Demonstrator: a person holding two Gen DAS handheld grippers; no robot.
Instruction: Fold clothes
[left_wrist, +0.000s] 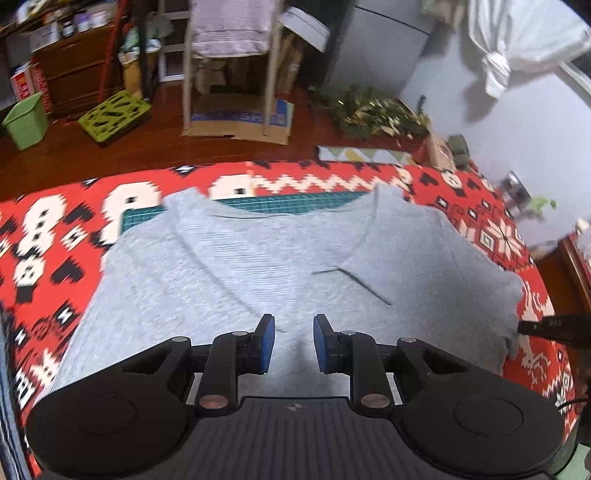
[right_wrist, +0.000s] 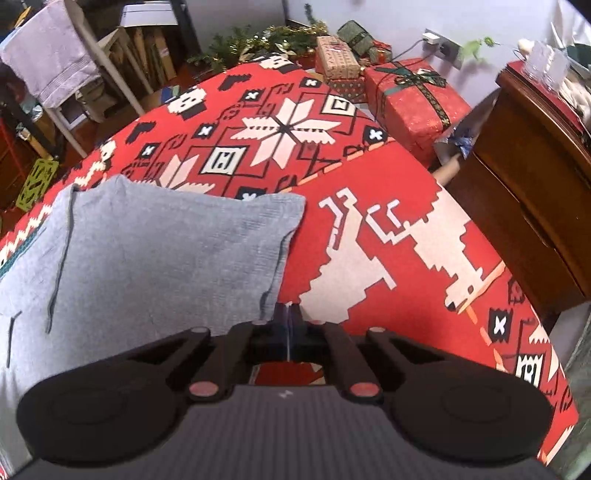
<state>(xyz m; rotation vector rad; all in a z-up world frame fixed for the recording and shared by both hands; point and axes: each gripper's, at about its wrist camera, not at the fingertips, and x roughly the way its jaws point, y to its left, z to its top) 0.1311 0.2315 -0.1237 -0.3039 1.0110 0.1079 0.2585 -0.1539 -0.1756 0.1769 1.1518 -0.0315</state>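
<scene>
Sweater (left_wrist: 229, 273) lies flat on our red blanket (right_wrist: 388, 229). Our left gripper (left_wrist: 294, 341) hangs open above it; our right gripper (right_wrist: 289, 316) is pinched tight beside its sleeve, maybe missing it, so the fold could flop.

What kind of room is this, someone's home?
Most likely a lived-in home around Christmas: wrapped presents by the wall, a wooden dresser, and a grey sweater laid on a red patterned cloth.

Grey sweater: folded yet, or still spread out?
Mostly spread: the grey sweater lies open across the red patterned blanket, neckline and both shoulders showing. Whether the sleeve edge by the right tongs is tucked, cannot tell.
</scene>
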